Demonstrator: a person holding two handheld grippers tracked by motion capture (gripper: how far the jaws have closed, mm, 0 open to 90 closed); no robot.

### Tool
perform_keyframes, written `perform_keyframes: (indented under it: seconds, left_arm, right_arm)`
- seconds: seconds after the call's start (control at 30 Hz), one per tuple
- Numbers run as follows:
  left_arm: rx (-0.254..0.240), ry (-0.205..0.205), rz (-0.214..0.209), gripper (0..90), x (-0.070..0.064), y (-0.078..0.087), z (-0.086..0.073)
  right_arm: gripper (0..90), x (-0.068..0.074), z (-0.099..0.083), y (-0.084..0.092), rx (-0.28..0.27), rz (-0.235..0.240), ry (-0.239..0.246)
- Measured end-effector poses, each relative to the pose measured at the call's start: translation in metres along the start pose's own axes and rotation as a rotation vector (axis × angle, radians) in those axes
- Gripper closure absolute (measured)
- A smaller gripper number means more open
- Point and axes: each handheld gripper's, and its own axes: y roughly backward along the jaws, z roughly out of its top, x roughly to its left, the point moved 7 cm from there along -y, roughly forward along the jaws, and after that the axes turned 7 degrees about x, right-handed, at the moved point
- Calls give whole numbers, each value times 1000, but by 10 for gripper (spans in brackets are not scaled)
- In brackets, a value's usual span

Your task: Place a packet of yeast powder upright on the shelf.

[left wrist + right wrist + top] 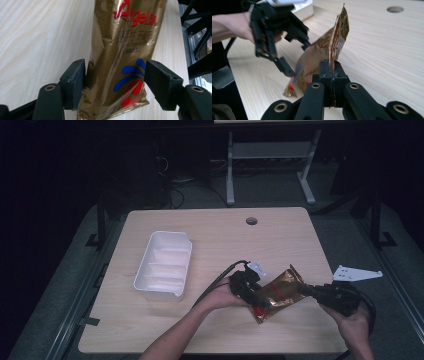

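A gold foil pouch with red lettering and a blue and red mark lies slanted over the wooden table, right of centre. My right gripper is shut on the pouch's upper side edge, which stands up thin between the jaws in the right gripper view, pouch, gripper. My left gripper is open, its jaws on either side of the pouch's lower end. In the left gripper view the pouch runs up between the two spread jaws of that gripper.
A white ribbed plastic tray stands on the left half of the table. A round cable hole sits near the far edge. Beyond the table are a dark floor and desk legs. The near edge is close under both hands.
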Motion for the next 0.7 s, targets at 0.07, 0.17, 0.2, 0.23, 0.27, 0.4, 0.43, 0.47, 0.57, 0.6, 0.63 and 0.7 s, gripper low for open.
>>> perform_keyframes:
  seconds: [0.07, 0.17, 0.2, 0.23, 0.27, 0.4, 0.43, 0.47, 0.57, 0.6, 0.63, 0.7]
  left_arm:
    - [2, -2, -7, 444, 0, -2, 1]
    - [10, -11, -26, 531, -2, -3, 0]
    - [13, -16, -29, 554, -2, -3, 0]
    - [10, -16, -35, 585, -3, -3, -1]
    - [6, -14, -40, 614, -4, -3, -1]
    - [-7, -22, -47, 699, -5, -1, -2]
    - [-19, -23, -45, 713, -6, 0, -2]
    - [-19, -23, -45, 716, -6, 0, -2]
    - [-26, -30, -37, 720, -8, 1, -2]
    - [-28, -27, -37, 721, -8, 1, -3]
    - [-28, -30, -38, 722, -8, 2, -3]
    - [-33, -28, -38, 726, -8, 2, -4]
  right_arm:
    - [890, 2, 2, 2, -11, -1, 10]
    - [888, 1, 1, 3, -20, -3, 10]
    - [887, 0, 1, 3, -24, -1, 2]
    - [885, -2, 0, 4, -29, 1, -2]
    - [882, -3, 0, 4, -35, 5, -6]
    - [793, -6, -1, 4, -64, 20, -42]
    - [722, -8, -3, 1, -63, 38, -61]
    - [722, -8, -3, 1, -63, 38, -61]
    - [629, -9, -8, -7, -44, 69, -95]
    - [596, -8, -10, -11, -34, 72, -103]
    - [584, -7, -12, -14, -28, 81, -108]
    - [575, -6, -15, -19, -16, 100, -124]
